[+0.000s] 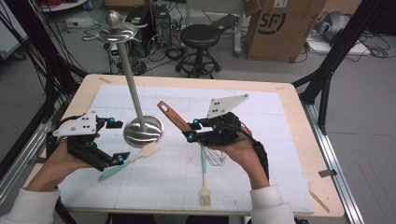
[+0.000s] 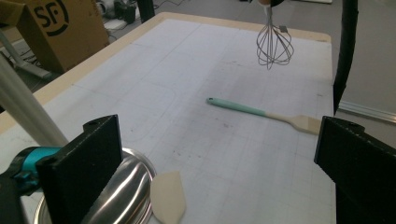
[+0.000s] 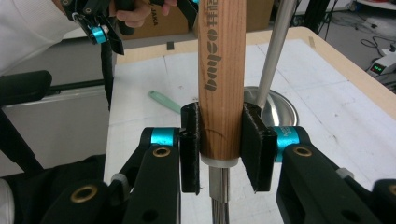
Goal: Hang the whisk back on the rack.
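Right gripper view: two black fingers (image 3: 189, 149) press flat against the round wooden handle of a whisk (image 3: 219, 79), one on each side, so the right gripper (image 3: 219, 149) is clamped on it. The handle is pale brown with dark printed letters, and a metal collar and wires leave it below the pads. From the high view that same whisk (image 1: 173, 116) lies tilted in the right gripper (image 1: 192, 129), handle toward the tabletop's far edge, thin wire loops hanging under the hand, near the middle of the tabletop (image 1: 299, 154).

The left gripper view shows what the right gripper view hides: the wire balloon (image 2: 274, 44), hanging above the mat. It also shows the left gripper's two black fingers (image 2: 84, 163) standing wide apart with nothing between them.

In the high view the left gripper (image 1: 114, 141) is near the tabletop's left edge. One spatula (image 1: 130, 161), mint handle and cream blade, lies just beside its lower finger. One brush (image 1: 204, 179), mint handle and pale bristles, lies toward the near edge. One polished steel stand (image 1: 142, 130), round base and slim upright pole, sits left of centre. The tabletop has a wooden rim and a white gridded mat.
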`<state>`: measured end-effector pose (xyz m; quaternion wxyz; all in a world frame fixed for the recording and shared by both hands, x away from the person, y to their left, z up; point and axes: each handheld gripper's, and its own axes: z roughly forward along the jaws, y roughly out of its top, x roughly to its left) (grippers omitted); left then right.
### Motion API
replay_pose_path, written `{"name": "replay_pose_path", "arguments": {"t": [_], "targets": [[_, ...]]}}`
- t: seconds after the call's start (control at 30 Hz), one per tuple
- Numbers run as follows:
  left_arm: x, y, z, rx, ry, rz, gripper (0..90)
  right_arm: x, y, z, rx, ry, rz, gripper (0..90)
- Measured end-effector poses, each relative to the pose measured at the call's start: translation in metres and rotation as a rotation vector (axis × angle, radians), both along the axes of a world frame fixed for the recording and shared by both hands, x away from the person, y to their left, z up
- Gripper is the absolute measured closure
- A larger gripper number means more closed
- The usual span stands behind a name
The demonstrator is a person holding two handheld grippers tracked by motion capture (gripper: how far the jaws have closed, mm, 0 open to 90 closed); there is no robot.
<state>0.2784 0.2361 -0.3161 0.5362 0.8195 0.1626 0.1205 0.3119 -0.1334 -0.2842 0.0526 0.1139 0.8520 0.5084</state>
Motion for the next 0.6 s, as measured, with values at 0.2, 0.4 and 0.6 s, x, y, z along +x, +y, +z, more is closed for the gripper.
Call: {"name": "replay_pose_path", "arguments": {"t": [0.2, 0.4, 0.6], "targets": [[0.004, -0.012, 0.009, -0.009, 0.003, -0.017, 1.7, 0.0, 0.004, 0.0, 0.004, -0.005, -0.005, 70.2], [0.009, -0.022, 0.018, -0.02, 0.007, -0.029, 1.7, 0.002, 0.005, 0.0, 0.019, 0.007, -0.025, 70.2], [0.014, -0.032, 0.024, -0.034, 0.006, -0.041, 1.7, 0.003, 0.006, 0.001, 0.039, -0.007, -0.043, 70.1]]}}
